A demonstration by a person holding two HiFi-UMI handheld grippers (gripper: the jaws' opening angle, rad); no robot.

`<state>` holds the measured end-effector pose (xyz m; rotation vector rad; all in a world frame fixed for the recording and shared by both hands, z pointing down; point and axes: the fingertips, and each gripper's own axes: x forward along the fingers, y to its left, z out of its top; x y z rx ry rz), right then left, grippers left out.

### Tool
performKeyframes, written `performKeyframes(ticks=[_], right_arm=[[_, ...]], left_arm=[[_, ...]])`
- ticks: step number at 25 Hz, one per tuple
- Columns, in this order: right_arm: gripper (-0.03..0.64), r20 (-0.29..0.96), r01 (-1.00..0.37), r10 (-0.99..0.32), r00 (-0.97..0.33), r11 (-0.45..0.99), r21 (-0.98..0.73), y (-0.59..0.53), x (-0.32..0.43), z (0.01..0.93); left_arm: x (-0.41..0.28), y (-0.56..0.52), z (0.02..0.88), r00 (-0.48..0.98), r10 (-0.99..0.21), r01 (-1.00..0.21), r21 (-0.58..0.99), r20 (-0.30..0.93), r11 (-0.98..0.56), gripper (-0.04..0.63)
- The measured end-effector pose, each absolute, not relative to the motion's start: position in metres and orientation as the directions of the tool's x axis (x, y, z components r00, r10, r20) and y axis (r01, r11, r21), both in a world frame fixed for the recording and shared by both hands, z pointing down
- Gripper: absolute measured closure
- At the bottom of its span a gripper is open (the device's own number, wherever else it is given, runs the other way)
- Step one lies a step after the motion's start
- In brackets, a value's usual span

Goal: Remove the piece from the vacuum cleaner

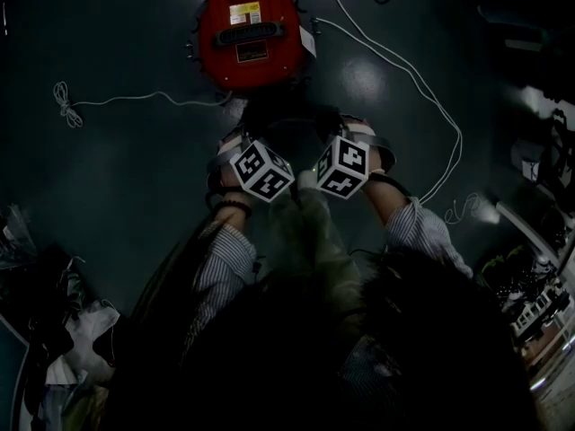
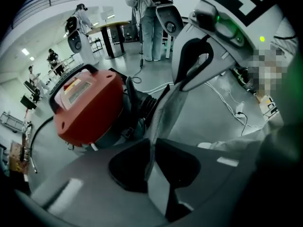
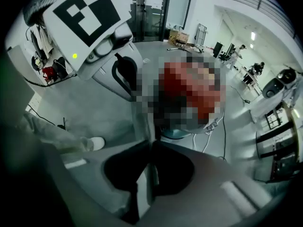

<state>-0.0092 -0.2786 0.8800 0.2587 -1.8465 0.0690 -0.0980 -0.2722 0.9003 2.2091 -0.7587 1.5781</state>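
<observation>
The red vacuum cleaner (image 1: 250, 34) (image 2: 87, 105) stands on the dark floor, a black hose socket (image 2: 142, 103) on its near side. A thin grey fabric piece (image 1: 305, 218) (image 2: 170, 108) (image 3: 140, 126) hangs between both hands, just in front of the vacuum. My left gripper (image 2: 152, 143) is shut on one edge of this fabric. My right gripper (image 3: 150, 143) is shut on its other edge. In the head view their marker cubes (image 1: 261, 171) (image 1: 342, 166) sit side by side, and the fingertips are hidden beneath them. A mosaic patch covers the vacuum in the right gripper view.
A white cord (image 1: 395, 61) loops from the vacuum across the floor to the right, with a coiled end (image 1: 65, 101) at the left. Clutter lies at the lower left (image 1: 54, 330) and racks at the right (image 1: 539, 285). People and a table (image 2: 113, 32) stand far off.
</observation>
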Motion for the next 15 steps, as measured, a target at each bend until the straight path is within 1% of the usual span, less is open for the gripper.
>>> performKeyframes(ticks=[1, 3, 10, 15], right_arm=[[0.589, 0.951, -0.218, -0.141, -0.275, 0.973, 0.082, -0.278, -0.009, 0.878], [0.592, 0.947, -0.22, -0.139, -0.289, 0.972, 0.076, -0.276, -0.01, 0.874], [0.592, 0.951, -0.187, -0.113, -0.289, 0.981, 0.059, -0.257, -0.006, 0.862], [0.592, 0.945, -0.225, -0.119, -0.304, 0.973, 0.05, -0.238, 0.005, 0.828]], left_arm=[[-0.097, -0.269, 0.902, 0.252, -0.213, -0.581, -0.029, 0.944, -0.814, 0.558], [-0.098, -0.264, 0.9, 0.259, -0.194, -0.58, -0.008, 0.946, -0.814, 0.565], [-0.095, -0.242, 0.883, 0.283, -0.177, -0.59, 0.025, 0.943, -0.807, 0.568], [-0.083, -0.22, 0.844, 0.326, -0.181, -0.626, 0.069, 0.928, -0.776, 0.566]])
